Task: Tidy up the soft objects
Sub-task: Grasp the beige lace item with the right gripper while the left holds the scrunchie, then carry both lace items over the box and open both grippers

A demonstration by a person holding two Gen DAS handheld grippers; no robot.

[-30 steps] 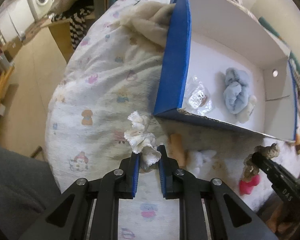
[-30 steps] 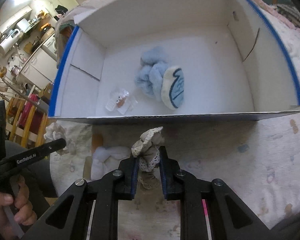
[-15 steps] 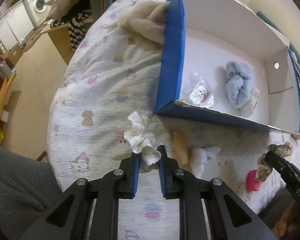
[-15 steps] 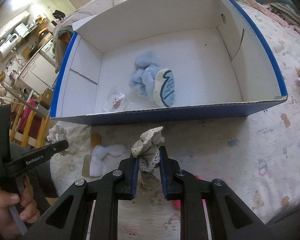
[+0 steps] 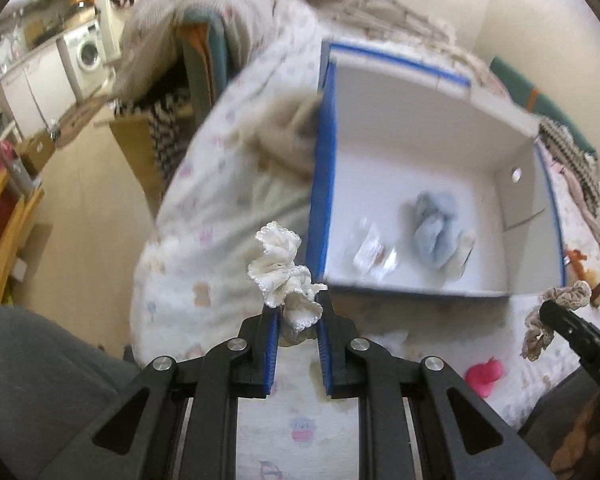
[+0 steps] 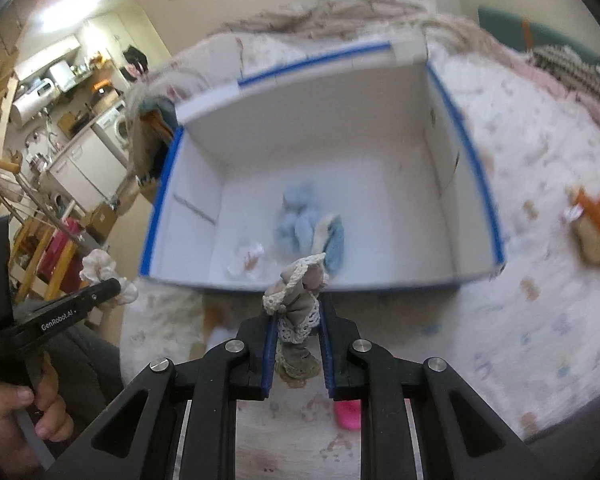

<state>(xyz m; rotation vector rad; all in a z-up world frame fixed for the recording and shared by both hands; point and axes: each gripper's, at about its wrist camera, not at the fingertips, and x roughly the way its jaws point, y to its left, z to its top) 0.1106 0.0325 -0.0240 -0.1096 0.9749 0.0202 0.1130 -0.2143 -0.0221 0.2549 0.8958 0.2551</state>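
Note:
My left gripper (image 5: 297, 312) is shut on a white frilly scrunchie (image 5: 280, 270), held in the air before the near left corner of the blue-edged white box (image 5: 320, 184). My right gripper (image 6: 298, 312) is shut on a beige lace-trimmed scrunchie (image 6: 296, 292), held above the bed before the box's near wall (image 6: 300, 282). Inside the box lie a light blue plush (image 5: 434, 226) and a clear plastic packet (image 5: 374, 254). The right gripper and its scrunchie (image 5: 556, 312) show at the right of the left wrist view; the left gripper (image 6: 112, 286) shows in the right wrist view.
The box stands on a white printed bedspread (image 5: 220, 208). A pink item (image 5: 486, 374), a white soft piece (image 6: 218, 334) and an orange-and-tan plush (image 6: 598, 228) lie on the bed. A beige fleece (image 5: 288, 136) rests against the box's left wall. The bed edge drops to the floor on the left.
Both grippers have risen and pulled back from the box, each holding its scrunchie. The box looks smaller and farther, and the view is blurred by motion.

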